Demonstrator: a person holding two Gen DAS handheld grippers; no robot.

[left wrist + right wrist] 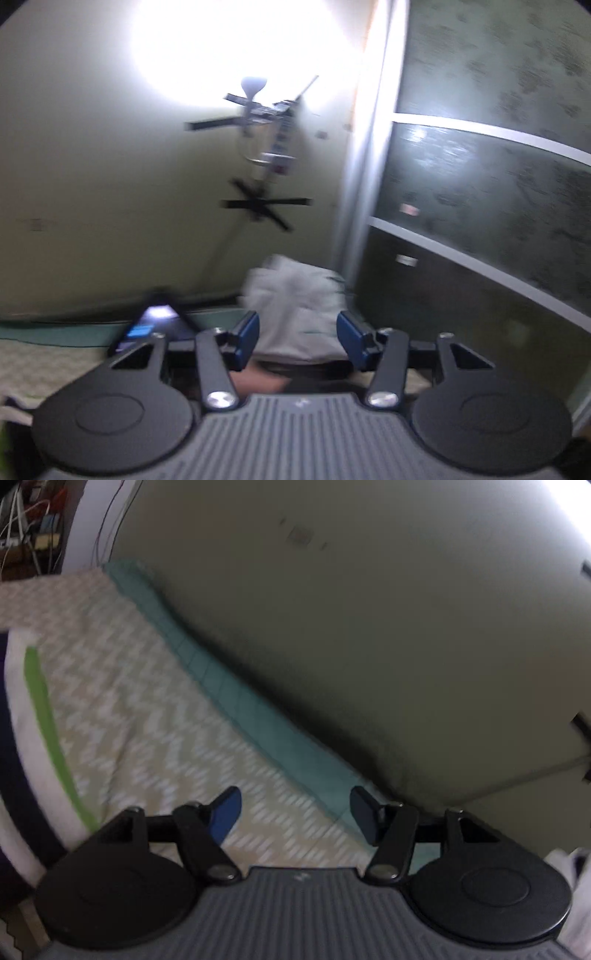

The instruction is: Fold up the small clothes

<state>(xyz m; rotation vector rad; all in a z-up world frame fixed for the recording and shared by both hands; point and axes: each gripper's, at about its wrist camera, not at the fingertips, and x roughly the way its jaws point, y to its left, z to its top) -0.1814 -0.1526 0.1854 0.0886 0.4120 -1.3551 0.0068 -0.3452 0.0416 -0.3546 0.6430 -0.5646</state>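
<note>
Both sets of fingers are apart, gripping nothing: left gripper (297, 336) faces the grey clothes pile (295, 295) by the wall, right gripper (295, 818) hovers over the bed (147, 709), probably between garments.

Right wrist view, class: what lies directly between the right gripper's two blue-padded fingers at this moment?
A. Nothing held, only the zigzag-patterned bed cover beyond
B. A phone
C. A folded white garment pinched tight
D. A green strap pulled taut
A: the right gripper has its fingers standing apart with nothing between them, and only the beige zigzag bed cover shows behind the gap.
</note>
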